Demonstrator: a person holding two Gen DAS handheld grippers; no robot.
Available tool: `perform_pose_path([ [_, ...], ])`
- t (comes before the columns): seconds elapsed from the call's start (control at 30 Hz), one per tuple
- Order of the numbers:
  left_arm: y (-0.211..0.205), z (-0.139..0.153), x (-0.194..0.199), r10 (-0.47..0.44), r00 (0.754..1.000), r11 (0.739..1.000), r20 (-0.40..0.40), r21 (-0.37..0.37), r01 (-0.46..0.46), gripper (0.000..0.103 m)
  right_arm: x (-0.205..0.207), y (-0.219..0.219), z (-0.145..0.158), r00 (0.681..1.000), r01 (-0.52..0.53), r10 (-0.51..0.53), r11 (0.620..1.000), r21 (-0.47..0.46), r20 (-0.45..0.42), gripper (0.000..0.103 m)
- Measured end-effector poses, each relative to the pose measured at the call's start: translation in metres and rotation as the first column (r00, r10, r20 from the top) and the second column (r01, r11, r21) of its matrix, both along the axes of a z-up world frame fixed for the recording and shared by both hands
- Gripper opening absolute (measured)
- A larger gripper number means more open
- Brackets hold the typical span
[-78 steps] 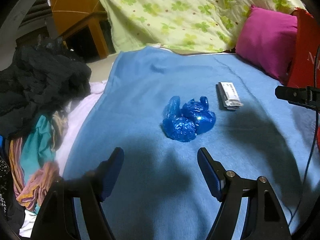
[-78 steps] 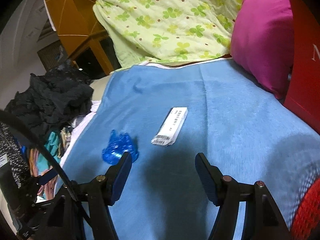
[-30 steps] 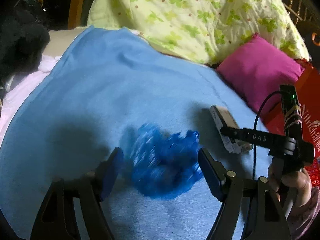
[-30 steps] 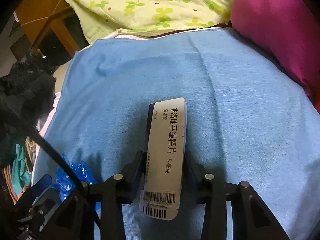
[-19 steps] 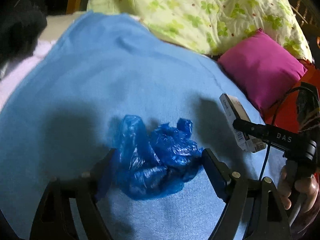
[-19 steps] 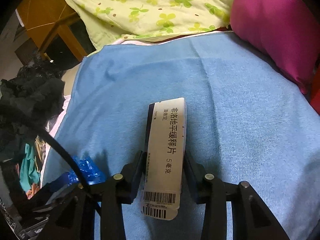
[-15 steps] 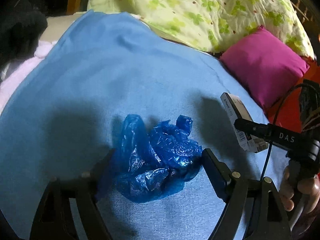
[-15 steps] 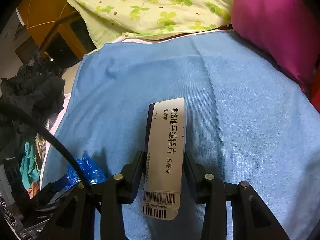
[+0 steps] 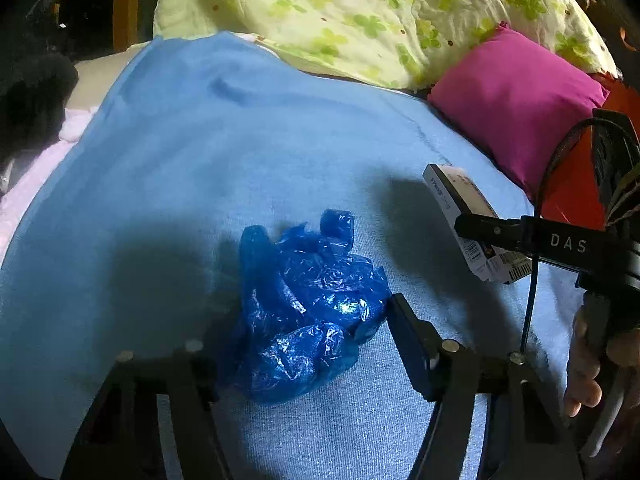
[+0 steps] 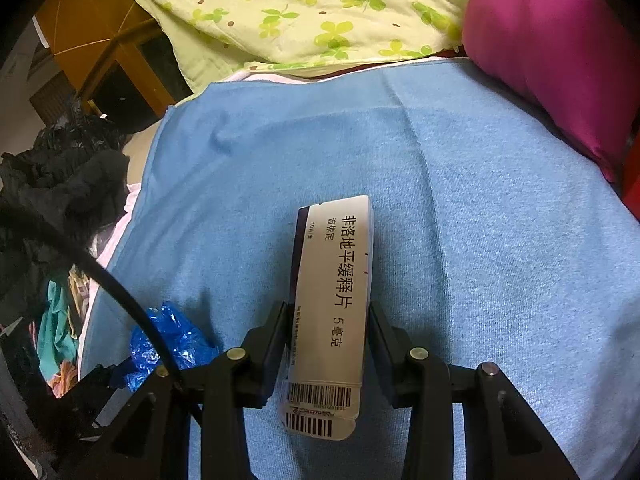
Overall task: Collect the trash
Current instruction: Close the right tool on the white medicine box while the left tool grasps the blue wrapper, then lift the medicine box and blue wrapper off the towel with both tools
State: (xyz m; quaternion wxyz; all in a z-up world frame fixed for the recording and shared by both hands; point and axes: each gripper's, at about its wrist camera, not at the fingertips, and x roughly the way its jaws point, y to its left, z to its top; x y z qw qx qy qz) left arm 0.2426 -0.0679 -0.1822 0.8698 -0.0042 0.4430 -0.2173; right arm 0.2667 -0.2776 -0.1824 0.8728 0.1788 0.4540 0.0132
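A crumpled blue plastic bag [image 9: 304,308] lies on the blue blanket [image 9: 240,128]. My left gripper [image 9: 308,328] has its jaws around the bag and pressing its sides. The bag also shows in the right wrist view [image 10: 172,344], low at the left. My right gripper [image 10: 328,336] is shut on a white medicine box [image 10: 336,292] with black print and barcodes, held above the blanket [image 10: 480,200]. The box [image 9: 460,204] and the right gripper also show at the right of the left wrist view.
A green clover-print quilt [image 9: 360,12] is bunched at the back. A magenta pillow [image 9: 516,100] and a red object [image 9: 572,188] lie at the right. A pile of dark and coloured clothes [image 10: 52,208] lies off the blanket's left edge. A wooden frame [image 10: 100,48] stands behind.
My left gripper has moved in onto the blue bag and narrowed its jaws against it. My right gripper has closed on the medicine box and lifted it.
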Motion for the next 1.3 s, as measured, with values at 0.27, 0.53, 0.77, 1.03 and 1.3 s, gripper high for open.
perform_pose_path([
  [0.27, -0.005, 0.011, -0.008, 0.032, 0.998, 0.996, 0.056, 0.087, -0.037, 0.068, -0.001, 0.003, 0.001, 1.0, -0.019, 0.019, 1.0, -0.003, 0.012, 0.042],
  [0.53, 0.001, 0.024, -0.022, 0.059, 0.99, 0.985, 0.125, 0.153, -0.078, 0.068, -0.01, 0.01, 0.008, 0.999, -0.036, 0.036, 0.999, 0.007, 0.041, 0.042],
  [0.77, 0.001, 0.033, -0.032, 0.078, 0.985, 0.973, 0.157, 0.204, -0.11, 0.068, -0.027, 0.014, 0.021, 0.995, -0.045, 0.043, 0.999, 0.022, 0.084, 0.042],
  [1.03, -0.006, 0.046, -0.058, 0.069, 0.972, 0.959, 0.223, 0.252, -0.126, 0.068, -0.073, 0.006, 0.034, 0.989, -0.038, 0.029, 0.998, 0.059, 0.142, 0.042],
  [1.3, -0.02, 0.064, -0.104, 0.033, 0.939, 0.942, 0.342, 0.305, -0.144, 0.068, -0.151, 0.002, 0.052, 0.967, -0.03, 0.031, 1.0, -0.009, 0.253, 0.042],
])
